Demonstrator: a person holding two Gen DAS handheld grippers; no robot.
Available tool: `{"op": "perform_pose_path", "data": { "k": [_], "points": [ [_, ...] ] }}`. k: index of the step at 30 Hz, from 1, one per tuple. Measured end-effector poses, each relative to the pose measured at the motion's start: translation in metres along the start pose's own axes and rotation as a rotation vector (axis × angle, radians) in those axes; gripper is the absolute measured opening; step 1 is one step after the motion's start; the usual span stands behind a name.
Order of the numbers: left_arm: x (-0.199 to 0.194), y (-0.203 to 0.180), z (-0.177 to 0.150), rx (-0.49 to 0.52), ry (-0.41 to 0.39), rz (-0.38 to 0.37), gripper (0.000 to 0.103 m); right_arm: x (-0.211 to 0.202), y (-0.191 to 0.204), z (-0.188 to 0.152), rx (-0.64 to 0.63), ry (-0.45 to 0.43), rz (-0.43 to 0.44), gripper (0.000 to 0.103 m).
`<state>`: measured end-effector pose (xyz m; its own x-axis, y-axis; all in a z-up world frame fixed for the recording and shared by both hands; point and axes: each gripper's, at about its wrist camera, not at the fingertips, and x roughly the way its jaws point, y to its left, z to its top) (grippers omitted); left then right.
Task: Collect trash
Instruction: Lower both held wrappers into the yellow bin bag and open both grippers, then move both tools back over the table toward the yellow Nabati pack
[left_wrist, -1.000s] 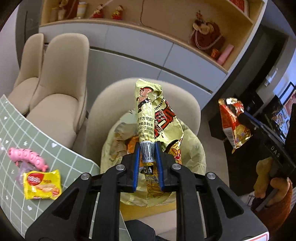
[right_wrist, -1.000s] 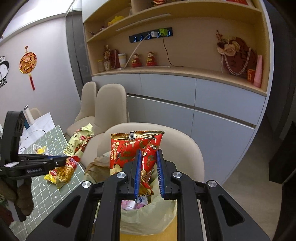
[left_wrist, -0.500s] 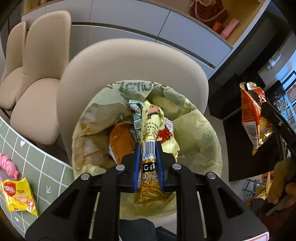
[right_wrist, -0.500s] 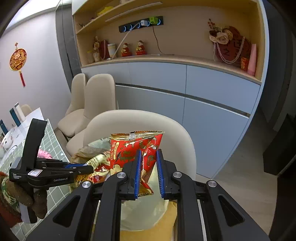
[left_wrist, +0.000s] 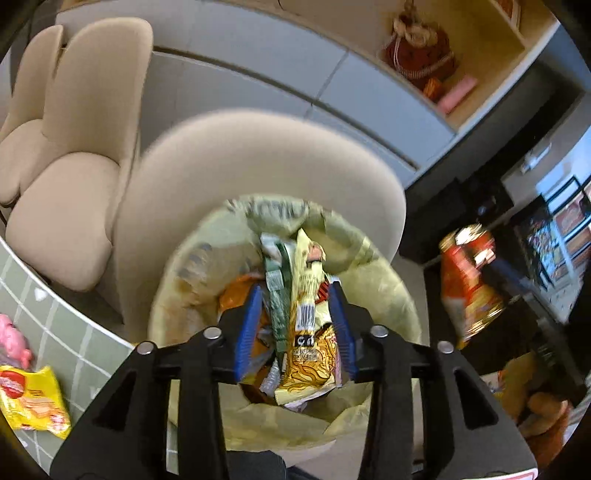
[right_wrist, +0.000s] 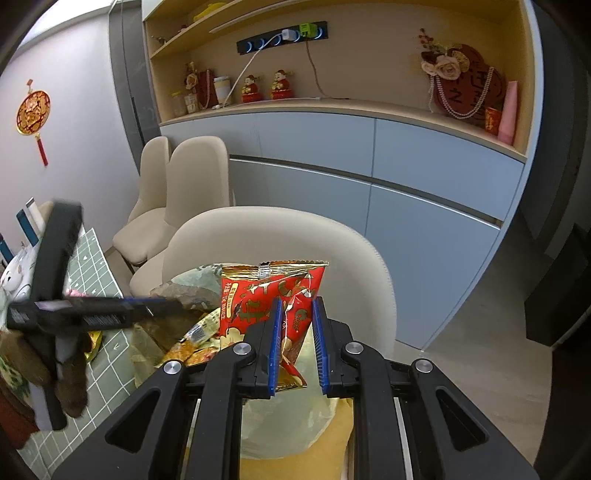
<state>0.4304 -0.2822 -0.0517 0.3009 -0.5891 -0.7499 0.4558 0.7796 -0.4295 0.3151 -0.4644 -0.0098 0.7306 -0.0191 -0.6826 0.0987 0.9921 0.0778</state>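
Close in, the left tongs hang over the mouth of a yellowish trash bag that sits on the seat of a beige chair; their blue pads have just been opening and now stand clear on both sides of a yellow noodle wrapper, which lies loose between them, down in the bag on top of other crumpled packets. The wrapper is long and narrow, crinkled, with a white barcode patch mid-length and a noodle print at its near end; its long axis runs straight away from the tongs, its far end pointing toward the chair back. The right tongs are clamped on a red and gold snack packet above the same bag, gripping its lower corner, so the packet stands upright with its gold crimped seam on top and level. To the left, on a green gridded table, lie a yellow biscuit packet and something pink. Farther back stand two more beige chairs against grey cabinets, with ornaments on the wooden shelf above.
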Motion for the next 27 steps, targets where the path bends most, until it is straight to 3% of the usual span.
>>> {"op": "perform_pose_path", "data": {
  "k": [7,12,19,26,27],
  "points": [
    [-0.061,0.036,-0.014,-0.071,-0.11,0.097,0.039,0.041,0.034,0.0,-0.012,0.08,0.147,0.017],
    [-0.09,0.075,-0.045,-0.153,-0.114,0.173,0.039,0.117,0.063,-0.011,-0.036,0.301,0.145,0.017],
    [-0.132,0.139,-0.094,-0.295,-0.138,0.283,0.039,0.15,0.092,-0.032,-0.15,0.478,0.182,0.017],
    [-0.155,0.18,-0.129,-0.418,-0.155,0.332,0.039,0.13,0.101,-0.036,-0.196,0.414,0.157,0.021],
    [-0.157,0.182,-0.132,-0.425,-0.156,0.334,0.039,0.126,0.101,-0.035,-0.197,0.402,0.153,0.028]
  ]
}}
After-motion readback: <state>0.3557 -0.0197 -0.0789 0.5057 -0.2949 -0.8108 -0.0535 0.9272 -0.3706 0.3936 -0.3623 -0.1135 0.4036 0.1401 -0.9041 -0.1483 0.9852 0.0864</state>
